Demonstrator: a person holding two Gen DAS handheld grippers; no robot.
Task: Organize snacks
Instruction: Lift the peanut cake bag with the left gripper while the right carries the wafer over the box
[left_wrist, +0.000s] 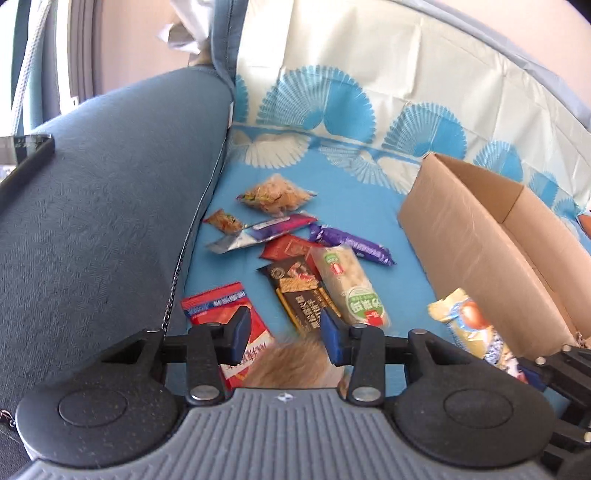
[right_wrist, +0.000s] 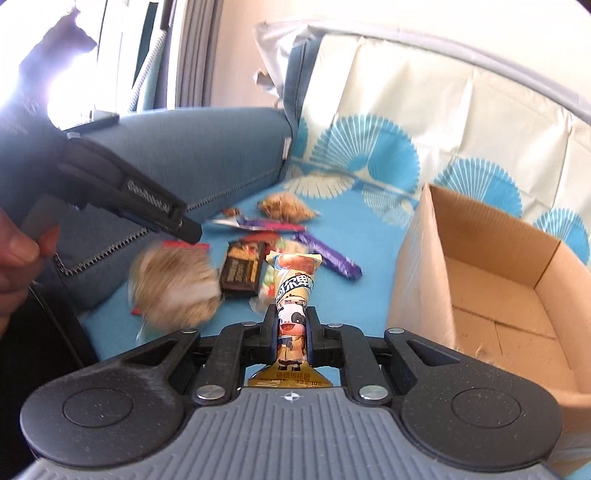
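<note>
Several snack packets lie on the blue cloth (left_wrist: 354, 206): a red packet (left_wrist: 221, 306), a dark biscuit packet (left_wrist: 301, 291), a white-green packet (left_wrist: 351, 284), purple bars (left_wrist: 351, 245) and a clear chip bag (left_wrist: 275, 194). My left gripper (left_wrist: 282, 332) is open above the red packet, with a blurred tan bag (left_wrist: 295, 363) just beneath it. My right gripper (right_wrist: 291, 325) is shut on a yellow cow-print candy packet (right_wrist: 293, 291), held above the cloth left of the open cardboard box (right_wrist: 509, 295). That packet also shows in the left wrist view (left_wrist: 469, 325).
A blue sofa armrest (left_wrist: 110, 221) rises on the left with a dark phone-like object (left_wrist: 26, 155) on top. The backrest is covered by a white and blue fan-pattern cloth (left_wrist: 369, 74). The cardboard box (left_wrist: 480, 236) stands at right, open at the top.
</note>
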